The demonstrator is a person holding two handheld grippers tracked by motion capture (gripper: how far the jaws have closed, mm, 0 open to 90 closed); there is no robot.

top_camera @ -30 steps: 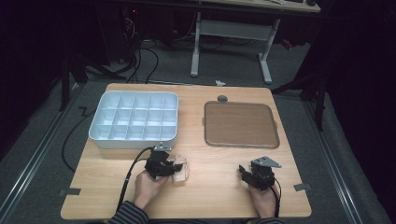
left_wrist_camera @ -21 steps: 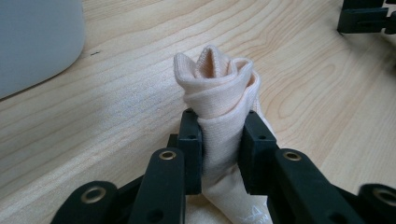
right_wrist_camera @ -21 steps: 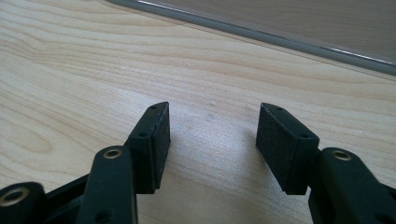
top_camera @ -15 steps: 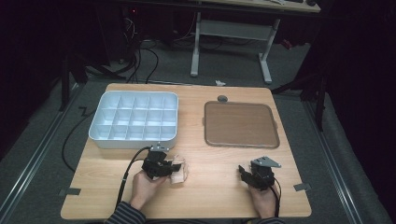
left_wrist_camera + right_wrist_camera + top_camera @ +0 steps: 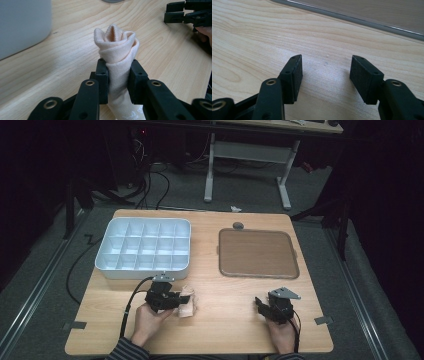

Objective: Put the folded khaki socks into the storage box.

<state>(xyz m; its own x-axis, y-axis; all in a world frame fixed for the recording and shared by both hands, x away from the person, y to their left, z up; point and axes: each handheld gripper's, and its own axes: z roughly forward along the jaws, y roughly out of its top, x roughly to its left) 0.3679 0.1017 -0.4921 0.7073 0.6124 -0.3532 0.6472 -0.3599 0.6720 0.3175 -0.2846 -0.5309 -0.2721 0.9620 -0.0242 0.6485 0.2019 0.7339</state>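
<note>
The left gripper [image 5: 119, 75] squeezes a rolled sock [image 5: 117, 47] just in front of the white tray [image 5: 144, 248]. The sock's long way points toward the right gripper [image 5: 325, 75], which waits open, well apart.

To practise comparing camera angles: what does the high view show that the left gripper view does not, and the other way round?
High view alone: the brown tray, the compartments inside the white box, and both of the person's hands. Left gripper view alone: close up, the left gripper pads pinching a rolled cream cloth, its coiled end standing above the jaws. Both: the cloth, the wooden table, a side of the white box and the right gripper.
</note>
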